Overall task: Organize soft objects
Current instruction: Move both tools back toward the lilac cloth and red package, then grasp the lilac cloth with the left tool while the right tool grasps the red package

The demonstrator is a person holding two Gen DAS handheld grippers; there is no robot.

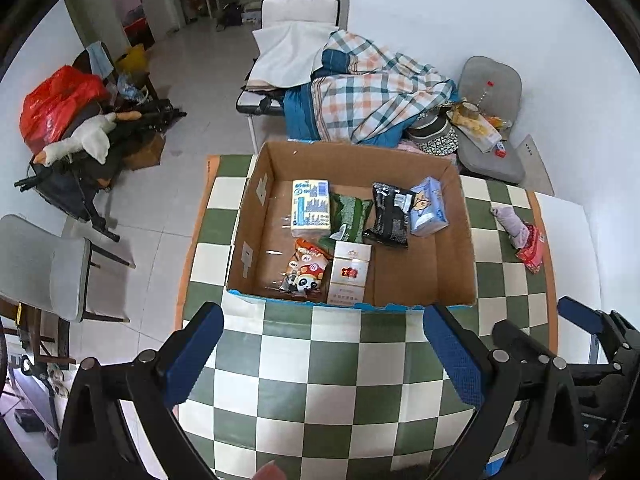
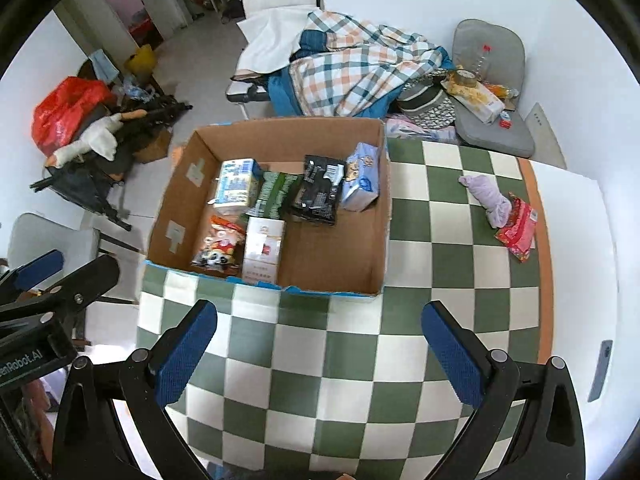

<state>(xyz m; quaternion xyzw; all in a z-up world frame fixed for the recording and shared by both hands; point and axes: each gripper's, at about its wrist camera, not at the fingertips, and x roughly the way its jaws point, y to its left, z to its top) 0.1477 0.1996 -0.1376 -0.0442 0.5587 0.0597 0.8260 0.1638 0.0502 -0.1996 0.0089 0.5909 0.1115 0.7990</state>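
We see a green-and-white checkered table (image 2: 320, 360) carrying an open cardboard box (image 2: 376, 216), a lilac cloth bundle (image 2: 490, 196) and a red packet (image 2: 518, 232) touching it.

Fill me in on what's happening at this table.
A person holds two grippers over a checkered tablecloth, sorting soft items into a cardboard box. The left gripper and right gripper are both open and holding nothing. The box already contains six packets, among them a blue-and-white tissue pack and a black packet. A purple cloth and a red packet lie outside the box on the right part of the table, touching each other.
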